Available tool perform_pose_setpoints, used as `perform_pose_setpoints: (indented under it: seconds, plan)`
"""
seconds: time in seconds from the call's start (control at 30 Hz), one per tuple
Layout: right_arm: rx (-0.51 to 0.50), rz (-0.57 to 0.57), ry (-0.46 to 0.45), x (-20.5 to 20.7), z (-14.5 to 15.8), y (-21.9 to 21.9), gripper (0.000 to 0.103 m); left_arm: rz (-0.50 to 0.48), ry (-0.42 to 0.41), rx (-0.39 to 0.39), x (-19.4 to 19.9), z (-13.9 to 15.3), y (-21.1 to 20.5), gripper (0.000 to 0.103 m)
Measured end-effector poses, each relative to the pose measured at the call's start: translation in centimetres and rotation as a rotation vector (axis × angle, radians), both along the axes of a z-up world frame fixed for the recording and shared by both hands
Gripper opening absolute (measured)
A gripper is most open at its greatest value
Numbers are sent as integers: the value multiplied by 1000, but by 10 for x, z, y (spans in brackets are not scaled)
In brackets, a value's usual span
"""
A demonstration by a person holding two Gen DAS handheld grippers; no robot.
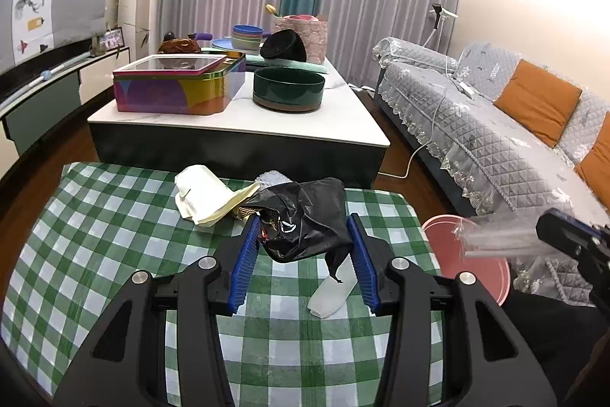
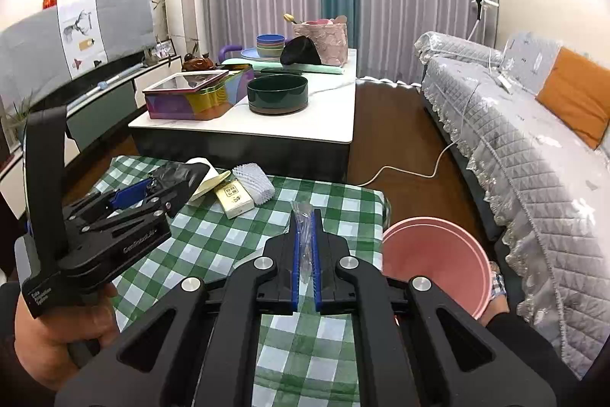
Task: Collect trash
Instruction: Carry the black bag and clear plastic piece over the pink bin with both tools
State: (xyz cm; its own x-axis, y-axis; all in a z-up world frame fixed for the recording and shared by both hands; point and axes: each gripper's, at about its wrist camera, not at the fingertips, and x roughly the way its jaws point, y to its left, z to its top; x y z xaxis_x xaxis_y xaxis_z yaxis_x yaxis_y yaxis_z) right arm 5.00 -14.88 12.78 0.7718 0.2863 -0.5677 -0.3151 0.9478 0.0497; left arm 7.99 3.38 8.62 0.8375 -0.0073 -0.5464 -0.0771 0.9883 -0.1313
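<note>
My left gripper (image 1: 305, 227) is open, its blue fingers on either side of a crumpled black plastic bag (image 1: 305, 220) on the green checked cloth (image 1: 114, 235). Beside the bag lie a cream paper cup (image 1: 206, 195), a white foam net (image 2: 253, 180), a gold box (image 2: 233, 198) and a small translucent white piece (image 1: 331, 292). My right gripper (image 2: 305, 216) is shut on a clear plastic wrapper (image 2: 303, 235), held above the cloth's right side, just left of a pink bin (image 2: 434, 262) on the floor. The right gripper (image 1: 572, 243) with its wrapper also shows in the left wrist view over the pink bin (image 1: 484, 269).
A low white-topped table (image 1: 236, 124) behind the cloth carries a colourful tin (image 1: 175, 86), a dark green round box (image 1: 288, 88), bowls and a pink basket. A grey-covered sofa (image 1: 495, 124) with orange cushions stands at the right. A white cable (image 2: 411, 170) lies on the floor.
</note>
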Motion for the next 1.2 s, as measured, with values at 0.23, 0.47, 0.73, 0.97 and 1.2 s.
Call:
perform_pose_setpoints:
  seconds: [0.23, 0.47, 0.73, 0.97, 1.2]
  plan:
    - [30, 4, 14, 27, -20, -25, 5, 1, 24, 26, 7, -18, -10, 45]
    - [34, -17, 5, 50, -24, -55, 5, -16, -3, 48, 22, -23, -25, 45]
    - [33, -69, -24, 61, -20, -95, 5, -72, -42, 32, 26, -27, -50, 45]
    - [24, -125, -34, 73, -26, -141, 5, -143, -58, 32, 26, -33, -72, 45]
    - [43, -176, -44, 87, -36, -176, 6, -197, -60, 45, 31, -39, -95, 45]
